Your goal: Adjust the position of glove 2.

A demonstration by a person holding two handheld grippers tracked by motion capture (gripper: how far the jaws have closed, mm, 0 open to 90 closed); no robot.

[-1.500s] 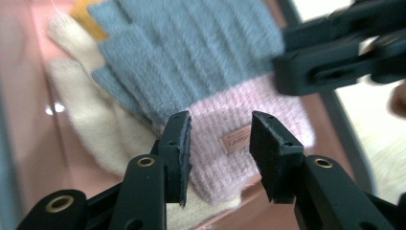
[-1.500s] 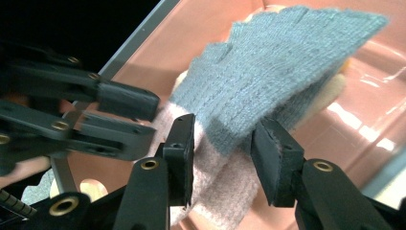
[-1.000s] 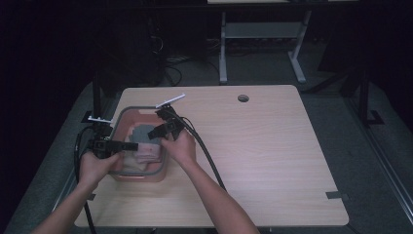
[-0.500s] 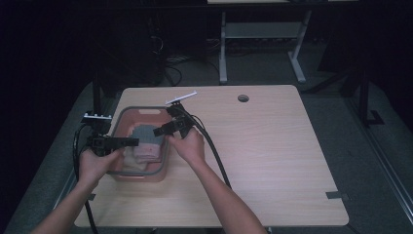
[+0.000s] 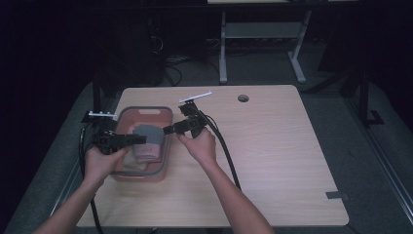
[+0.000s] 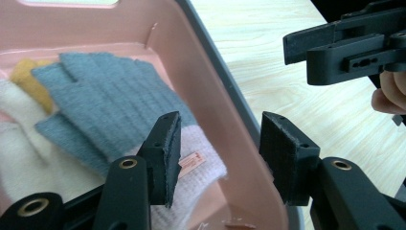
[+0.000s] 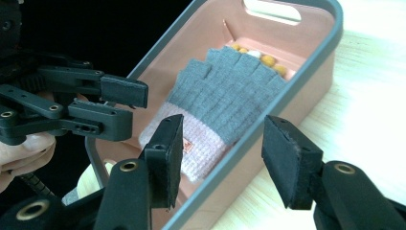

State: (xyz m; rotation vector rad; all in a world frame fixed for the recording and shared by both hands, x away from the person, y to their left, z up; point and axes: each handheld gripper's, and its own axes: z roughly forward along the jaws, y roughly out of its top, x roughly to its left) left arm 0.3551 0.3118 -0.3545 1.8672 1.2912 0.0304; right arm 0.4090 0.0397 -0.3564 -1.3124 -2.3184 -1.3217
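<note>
A pink basket with a grey rim (image 5: 165,155) stands at the table's left. In it, on top, lies a grey knit glove (image 5: 148,134) with a pale pink cuff (image 6: 198,165). My left gripper (image 5: 140,140) hovers open over the basket, just above the cuff. My right gripper (image 5: 169,129) is open at the basket's right rim and points left at the glove (image 7: 225,91). Both pairs of jaws have just been opening, and neither presses on anything. In the right gripper view the left gripper (image 7: 136,109) stands over the basket's far side.
Under the grey glove lie a white knit piece (image 6: 19,139) and something yellow (image 6: 29,81). Black cables (image 5: 225,151) trail from the grippers toward the person. A round cable hole (image 5: 243,98) sits at the back of the wooden table (image 5: 282,161), bare on the right.
My right gripper has drawn back to the right, from over the basket to its rim. The left gripper has lifted a little. The glove now lies free in the basket.
</note>
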